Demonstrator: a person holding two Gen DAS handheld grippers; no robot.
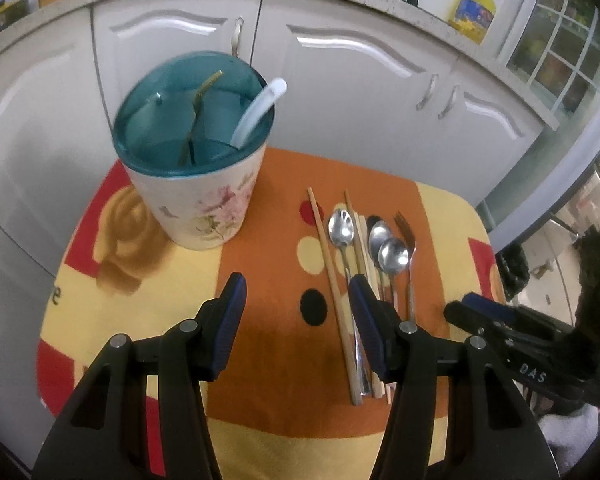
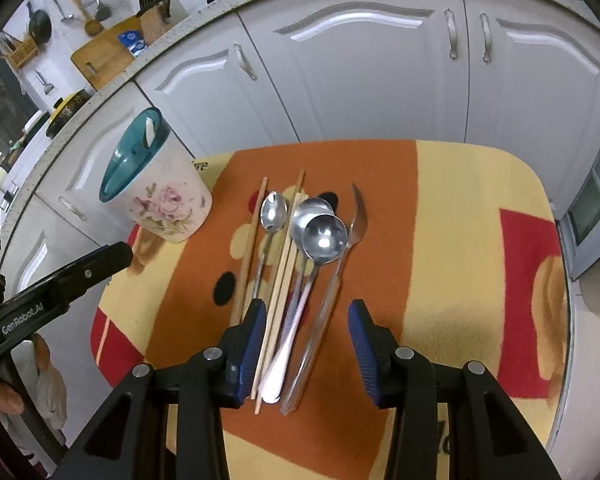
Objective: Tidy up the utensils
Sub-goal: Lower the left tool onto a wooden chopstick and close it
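Chopstick (image 2: 260, 364) lower ends behind right claw (image 2: 307, 312) finger.

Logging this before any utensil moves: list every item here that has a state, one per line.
left gripper: open, empty
right gripper: open, empty, over the handles
utensil holder: upright, teal lid on
white spoon: standing in the holder
spoons: flat, bowls overlapping
fork: flat
chopsticks: flat, scattered

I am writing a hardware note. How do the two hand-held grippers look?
Both look alike: the left hand-held gripper and the right hand-held gripper have black plastic frames, silver pivot pins and ribbed blue fingertip pads. White markings read "DAS" on the right one and "GenRobot.AI" on the left. No cables are visible.
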